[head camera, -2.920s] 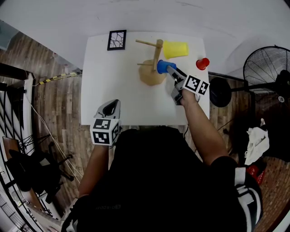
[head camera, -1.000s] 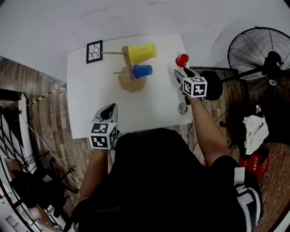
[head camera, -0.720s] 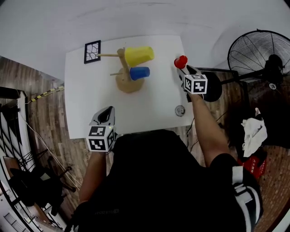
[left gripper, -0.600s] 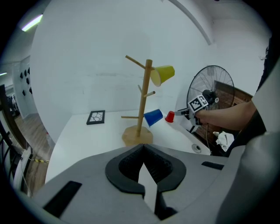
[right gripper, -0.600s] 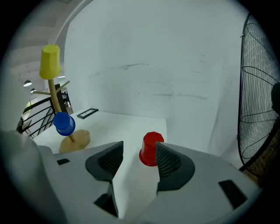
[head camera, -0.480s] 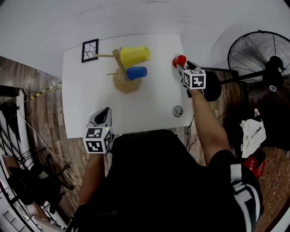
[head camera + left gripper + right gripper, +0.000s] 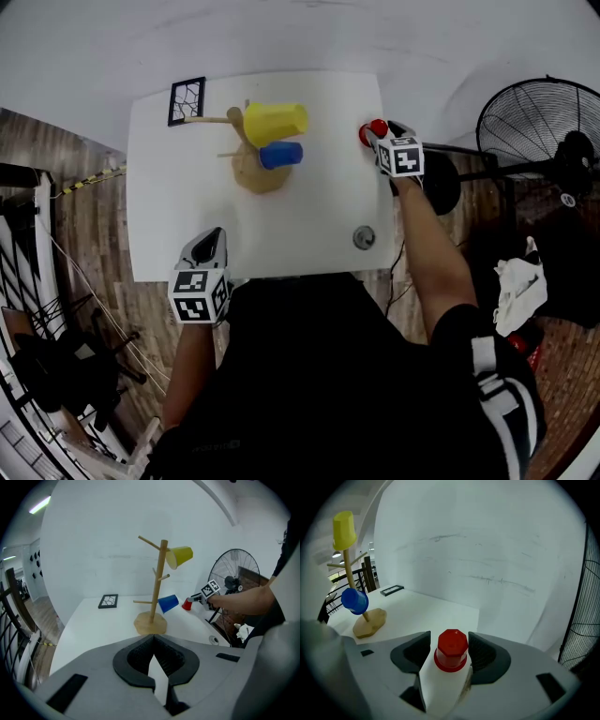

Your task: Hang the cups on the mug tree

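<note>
At the far right edge of the desk [image 7: 309, 216], my right tongs [image 7: 449, 645] stand open around the red cup [image 7: 452, 651], one jaw on either side. The yellow cup [image 7: 275, 122] and blue cup [image 7: 281, 155] hang on the mug tree [image 7: 246, 150] to the left. My left tongs [image 7: 153, 641] are closed and empty at the near edge.

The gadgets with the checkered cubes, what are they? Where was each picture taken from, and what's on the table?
They are hand-held grippers: a person works one in each hand. One camera on the person's head looks down; one rides on each gripper. On the white table stands a wooden mug tree carrying a yellow cup and a blue cup. The left gripper is shut and empty. The right gripper has its jaws open around a red cup on the table.
</note>
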The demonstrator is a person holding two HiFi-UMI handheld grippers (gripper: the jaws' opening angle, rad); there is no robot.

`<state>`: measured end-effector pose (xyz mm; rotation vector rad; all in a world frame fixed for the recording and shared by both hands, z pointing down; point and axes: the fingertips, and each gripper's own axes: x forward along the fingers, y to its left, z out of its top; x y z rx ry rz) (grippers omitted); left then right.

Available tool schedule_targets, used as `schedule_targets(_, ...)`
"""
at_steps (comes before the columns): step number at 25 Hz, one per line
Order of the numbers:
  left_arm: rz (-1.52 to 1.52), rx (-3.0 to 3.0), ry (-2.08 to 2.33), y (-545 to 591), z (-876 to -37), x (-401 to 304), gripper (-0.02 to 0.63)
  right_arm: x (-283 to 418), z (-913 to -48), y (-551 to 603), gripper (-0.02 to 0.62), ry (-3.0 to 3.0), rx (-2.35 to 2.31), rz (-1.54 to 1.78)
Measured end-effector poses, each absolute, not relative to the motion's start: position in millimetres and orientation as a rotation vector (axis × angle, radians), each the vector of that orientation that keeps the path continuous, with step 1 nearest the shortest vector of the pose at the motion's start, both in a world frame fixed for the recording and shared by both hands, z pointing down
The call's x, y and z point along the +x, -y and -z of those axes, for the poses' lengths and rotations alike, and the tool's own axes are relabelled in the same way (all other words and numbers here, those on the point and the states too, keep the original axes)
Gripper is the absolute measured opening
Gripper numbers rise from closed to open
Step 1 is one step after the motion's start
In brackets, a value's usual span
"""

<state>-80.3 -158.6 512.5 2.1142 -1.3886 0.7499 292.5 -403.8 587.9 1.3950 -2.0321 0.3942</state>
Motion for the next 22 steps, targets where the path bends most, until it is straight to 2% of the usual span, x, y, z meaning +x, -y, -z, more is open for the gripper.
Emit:
schedule_targets(12, -0.744, 2.088, 1.401, 161.6, -515.6, -85.6, 0.015, 296.3, -608.9, 409.3, 0.235, 1.982, 1.321, -0.387)
schedule_targets(22, -0.746, 2.14, 1.362, 165.2, -510.9, -91.7, 0.015, 281.0, -581.7, 389.5, 0.221, 2.011, 1.361, -0.335)
